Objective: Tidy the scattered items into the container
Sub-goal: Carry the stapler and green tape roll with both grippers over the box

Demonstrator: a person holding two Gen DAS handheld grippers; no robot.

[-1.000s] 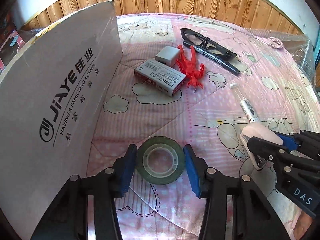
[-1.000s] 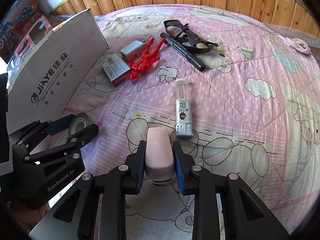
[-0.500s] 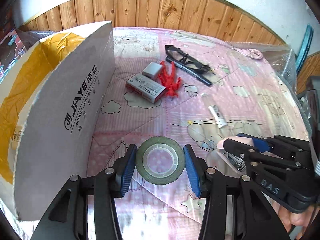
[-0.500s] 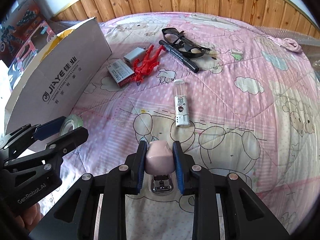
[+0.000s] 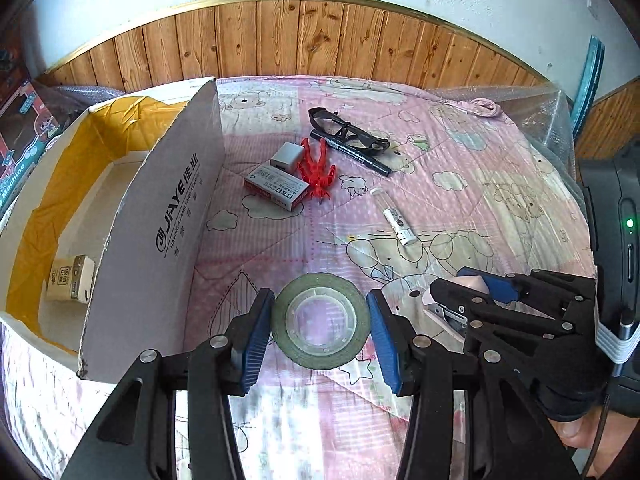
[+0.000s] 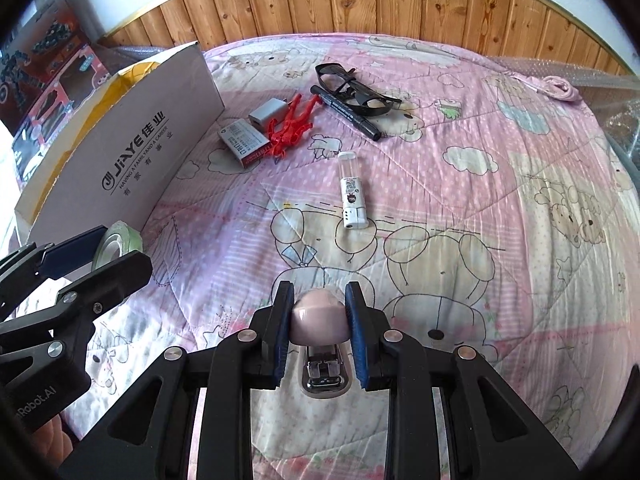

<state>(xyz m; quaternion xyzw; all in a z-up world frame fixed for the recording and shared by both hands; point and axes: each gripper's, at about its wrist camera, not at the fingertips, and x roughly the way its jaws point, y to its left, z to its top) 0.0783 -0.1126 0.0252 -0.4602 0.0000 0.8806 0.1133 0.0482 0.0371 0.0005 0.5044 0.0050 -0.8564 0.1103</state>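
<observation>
Progress: early. One item is already in the cardboard box (image 5: 182,216) at the left of the left-wrist frame: a small tan packet (image 5: 70,279) lying on the box floor by the near wall. Two more are in hand and lifted off the quilt, not yet over the box.

Left gripper (image 5: 320,324), lower centre of its view, is clamped on the tape roll (image 5: 320,321), blue pads pressing the rim on both sides. The roll is a flat ring, dull green outer wrap, clear plastic core.

Right gripper (image 6: 319,326), lower centre of its view, is clenched on the pink stapler (image 6: 319,320). It has a smooth rounded plastic top with a bright metal staple channel below, nose towards the camera.

Still on the pink quilt (image 6: 480,184), upper centre of both frames, near the box's far end:
- staple box (image 5: 276,186) – small printed carton
- grey charger block (image 5: 286,157), just beside it
- red plastic toy (image 5: 317,170), thin legs, touching the staple box edge
- black marker (image 5: 352,152) and black glasses (image 5: 344,132), overlapping
- white tube with clear cap (image 5: 394,216), alone at mid-frame

Judgement: six loose items left – roughly a third handled once both held items drop in.

Box wall is stiff white card with printed lettering and yellow-lined inner flaps. Quilt is soft, stitched and slightly rumpled.
</observation>
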